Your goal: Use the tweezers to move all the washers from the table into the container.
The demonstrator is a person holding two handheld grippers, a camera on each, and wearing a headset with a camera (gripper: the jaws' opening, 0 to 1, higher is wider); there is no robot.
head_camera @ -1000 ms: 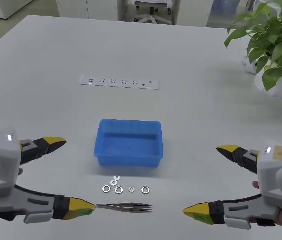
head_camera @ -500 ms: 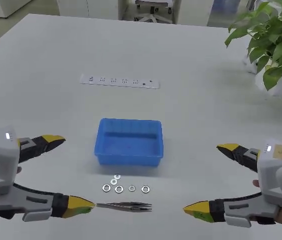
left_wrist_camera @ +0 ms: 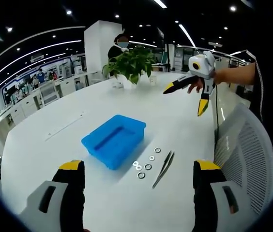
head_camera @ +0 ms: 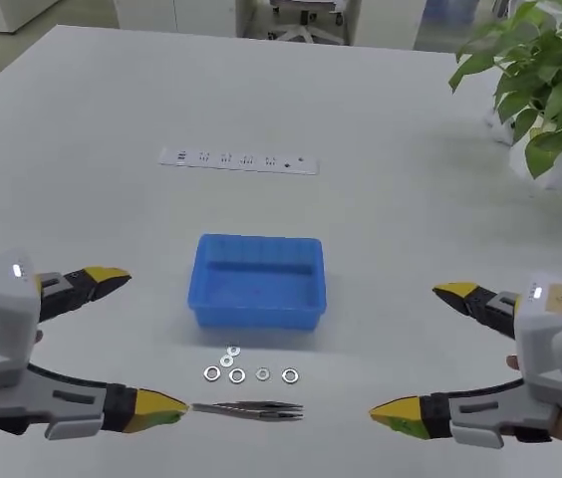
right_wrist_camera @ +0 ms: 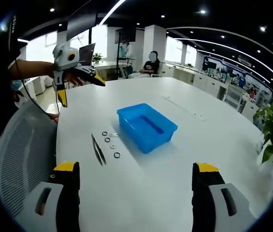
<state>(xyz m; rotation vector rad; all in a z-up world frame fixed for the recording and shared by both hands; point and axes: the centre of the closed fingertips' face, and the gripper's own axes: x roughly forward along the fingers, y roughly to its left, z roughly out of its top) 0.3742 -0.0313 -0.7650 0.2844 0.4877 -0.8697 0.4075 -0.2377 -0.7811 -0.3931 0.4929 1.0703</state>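
Several small metal washers (head_camera: 238,371) lie in a loose row on the white table, just in front of the blue container (head_camera: 258,283). The tweezers (head_camera: 249,409) rest flat on the table nearer me than the washers. My left gripper (head_camera: 117,344) hovers open at the left, its lower jaw tip close to the tweezers' left end. My right gripper (head_camera: 430,351) hangs open at the right, apart from everything. In the left gripper view the container (left_wrist_camera: 114,139), washers (left_wrist_camera: 145,162) and tweezers (left_wrist_camera: 163,168) lie ahead. The right gripper view shows the container (right_wrist_camera: 146,126), washers (right_wrist_camera: 110,139) and tweezers (right_wrist_camera: 98,150).
A white power strip (head_camera: 238,161) lies beyond the container. A potted plant (head_camera: 540,80) stands at the table's far right corner. A mesh chair back (right_wrist_camera: 15,159) sits near the table's front edge. People sit at desks far behind.
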